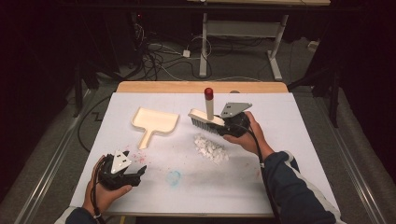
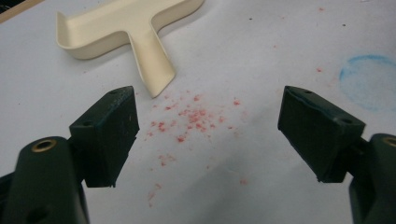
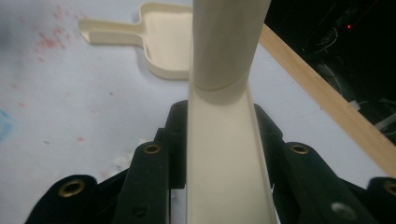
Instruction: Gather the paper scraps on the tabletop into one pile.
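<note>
Right, my right gripper [image 1: 223, 125] is clamped on the brush [image 1: 206, 122] by its head, bristles down, handle upright. The white crumb pile [image 1: 211, 148] lies on the worktop just below it, on my near side. The dustpan [image 1: 154, 123] sits to the brush's left, handle toward my left gripper [image 1: 135, 173], which is released and nearer it.

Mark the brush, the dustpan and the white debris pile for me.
brush [image 1: 207, 122]: high view, on the cream head above the bristles.
dustpan [image 1: 156, 120]: high view, on the floor of its tray.
white debris pile [image 1: 211, 149]: high view, on the middle of the heap.
</note>
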`<action>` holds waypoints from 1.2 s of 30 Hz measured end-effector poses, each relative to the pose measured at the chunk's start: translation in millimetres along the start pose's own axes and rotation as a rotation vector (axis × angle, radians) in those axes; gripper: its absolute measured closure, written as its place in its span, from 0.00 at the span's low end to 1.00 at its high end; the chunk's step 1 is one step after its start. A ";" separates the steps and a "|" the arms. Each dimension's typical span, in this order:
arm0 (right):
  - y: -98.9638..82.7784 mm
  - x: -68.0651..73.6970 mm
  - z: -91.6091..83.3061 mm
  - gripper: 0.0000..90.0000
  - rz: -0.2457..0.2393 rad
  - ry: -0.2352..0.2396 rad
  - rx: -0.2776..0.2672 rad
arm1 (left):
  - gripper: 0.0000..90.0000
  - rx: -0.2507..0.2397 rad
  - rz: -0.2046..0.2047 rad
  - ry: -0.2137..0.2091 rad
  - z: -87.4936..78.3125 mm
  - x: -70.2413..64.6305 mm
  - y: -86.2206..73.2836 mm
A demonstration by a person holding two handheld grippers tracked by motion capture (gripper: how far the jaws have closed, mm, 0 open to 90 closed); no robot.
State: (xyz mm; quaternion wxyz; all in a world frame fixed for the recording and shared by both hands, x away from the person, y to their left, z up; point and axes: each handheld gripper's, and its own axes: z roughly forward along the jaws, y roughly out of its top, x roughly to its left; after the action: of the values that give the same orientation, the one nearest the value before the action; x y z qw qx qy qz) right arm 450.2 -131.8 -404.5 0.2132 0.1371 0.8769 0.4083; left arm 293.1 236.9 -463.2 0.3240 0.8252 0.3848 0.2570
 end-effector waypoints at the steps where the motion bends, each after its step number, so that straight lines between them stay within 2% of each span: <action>1: -1.4 -2.2 6.2 0.75 -0.004 -0.005 0.005 | 0.22 0.004 0.002 -0.002 0.6 -0.1 -0.1; 3: -5.4 -5.5 16.9 0.75 0.004 0.008 -0.006 | 0.22 0.007 0.005 -0.005 1.4 0.0 -0.2; 5: -9.4 -5.9 26.0 0.75 -0.007 0.014 0.008 | 0.22 0.008 0.005 -0.009 2.2 0.0 -0.4; 7: -14.0 -6.4 33.6 0.75 -0.016 0.046 0.026 | 0.22 0.010 0.006 -0.013 2.8 -0.3 -0.5; 9: -18.5 -4.7 35.1 0.75 -0.013 0.080 0.013 | 0.22 0.012 0.010 -0.017 2.8 -1.1 -0.6; 10: -20.2 -3.7 34.0 0.75 -0.011 0.093 0.006 | 0.22 0.012 0.011 -0.018 2.7 -1.3 -0.7; 14: -28.1 2.2 24.1 0.75 -0.066 0.148 -0.003 | 0.22 0.014 0.010 -0.022 3.3 -1.2 -0.7; 17: -37.3 3.6 12.7 0.75 -0.086 0.183 -0.007 | 0.22 0.015 0.014 -0.022 3.5 -2.0 -0.4; 23: -52.7 6.9 -9.0 0.75 -0.103 0.215 -0.014 | 0.22 0.020 0.022 -0.026 4.1 -3.9 0.3; 27: -56.0 11.2 -19.2 0.75 -0.115 0.220 -0.012 | 0.22 0.019 0.023 -0.027 4.2 -4.6 0.5; 30: -56.7 11.6 -24.6 0.75 -0.111 0.196 -0.023 | 0.22 0.021 0.025 -0.028 4.2 -4.9 0.4; 33: -57.9 9.4 -28.9 0.75 -0.072 0.148 -0.032 | 0.22 0.021 0.025 -0.029 4.2 -5.0 0.3; 35: -58.0 8.8 -31.7 0.75 -0.042 0.093 -0.024 | 0.22 0.022 0.024 -0.028 4.3 -5.0 0.3; 36: -58.5 7.9 -34.0 0.75 -0.028 0.086 -0.035 | 0.22 0.022 0.024 -0.028 4.4 -5.0 0.3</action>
State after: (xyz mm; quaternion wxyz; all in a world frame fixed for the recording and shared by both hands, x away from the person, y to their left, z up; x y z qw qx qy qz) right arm 422.9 -187.7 -432.3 0.1834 0.1036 0.8799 0.4260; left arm 293.4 231.3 -466.7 0.3172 0.8368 0.3730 0.2450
